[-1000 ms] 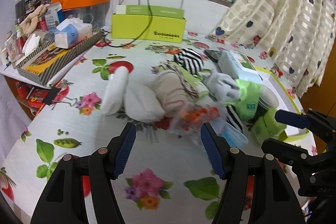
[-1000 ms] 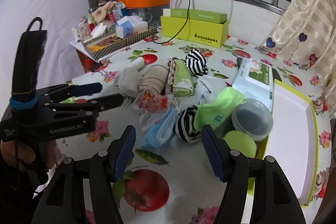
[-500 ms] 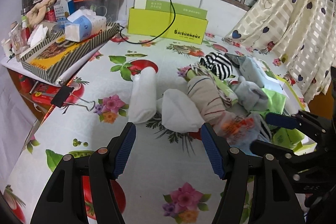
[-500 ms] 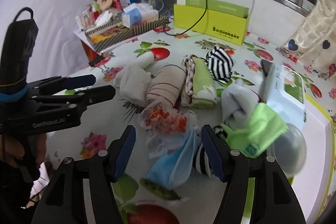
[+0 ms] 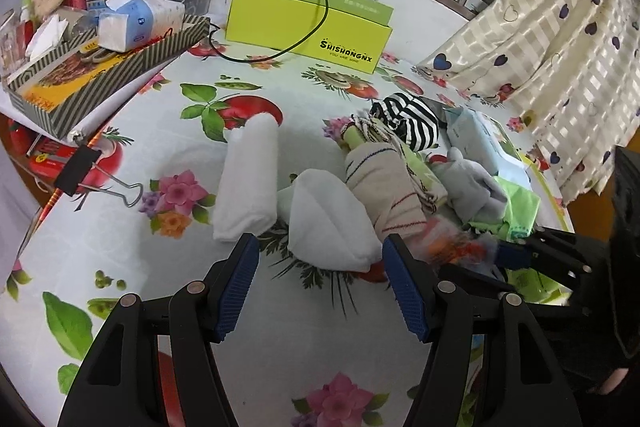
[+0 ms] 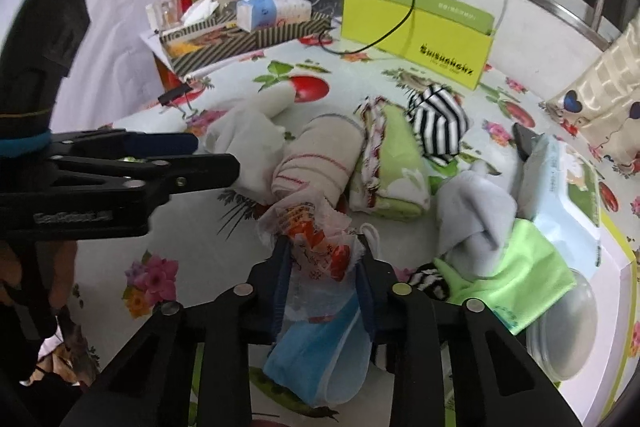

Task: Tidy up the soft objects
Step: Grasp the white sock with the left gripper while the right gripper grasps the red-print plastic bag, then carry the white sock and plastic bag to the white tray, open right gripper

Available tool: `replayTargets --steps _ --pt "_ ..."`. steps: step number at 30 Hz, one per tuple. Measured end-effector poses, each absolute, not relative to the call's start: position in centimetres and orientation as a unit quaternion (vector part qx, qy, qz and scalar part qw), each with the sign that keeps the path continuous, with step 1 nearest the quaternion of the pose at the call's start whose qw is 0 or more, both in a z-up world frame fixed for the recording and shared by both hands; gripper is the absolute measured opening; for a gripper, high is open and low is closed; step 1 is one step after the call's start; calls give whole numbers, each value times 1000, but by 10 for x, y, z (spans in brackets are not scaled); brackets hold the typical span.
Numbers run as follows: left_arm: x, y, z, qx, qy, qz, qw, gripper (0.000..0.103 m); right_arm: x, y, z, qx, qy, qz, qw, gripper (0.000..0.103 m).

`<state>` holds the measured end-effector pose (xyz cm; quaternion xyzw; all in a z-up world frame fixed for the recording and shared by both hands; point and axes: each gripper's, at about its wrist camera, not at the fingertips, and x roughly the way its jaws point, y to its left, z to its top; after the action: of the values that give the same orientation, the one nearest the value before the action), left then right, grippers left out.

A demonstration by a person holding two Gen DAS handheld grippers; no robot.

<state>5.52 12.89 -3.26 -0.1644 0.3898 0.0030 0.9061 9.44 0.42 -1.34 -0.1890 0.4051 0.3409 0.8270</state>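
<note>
While our right gripper (image 6: 322,267) fingers are just closing on the crinkly printed bag (image 6: 316,243) lying atop the counter (image 5: 132,255) pile, we're keeping the left gripper (image 5: 316,287) wide, lifting slowly.

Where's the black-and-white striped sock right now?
In the right wrist view the striped sock lies toward the far right of the pile, just beyond the folded green cloth and in front of the yellow-green box.

Green box (image 5: 308,25), binder clip (image 5: 80,171)
</note>
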Motion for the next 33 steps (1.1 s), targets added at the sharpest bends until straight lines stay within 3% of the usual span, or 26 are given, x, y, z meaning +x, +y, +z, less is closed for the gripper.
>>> replayTargets --steps 13,14,15,19,33 --pt "78 125 -48 -192 405 1 894 65 84 -26 10 -155 385 329 848 28" --pt "76 126 -47 -190 399 3 897 60 83 -28 11 -154 384 330 849 28" --pt "74 126 -47 -188 397 4 898 49 82 -29 12 -152 383 329 849 28" --pt "69 126 -46 -183 394 7 901 37 80 -33 15 -147 379 326 853 28" --pt "28 94 1 -95 337 35 936 34 63 -48 39 -130 346 326 870 28"
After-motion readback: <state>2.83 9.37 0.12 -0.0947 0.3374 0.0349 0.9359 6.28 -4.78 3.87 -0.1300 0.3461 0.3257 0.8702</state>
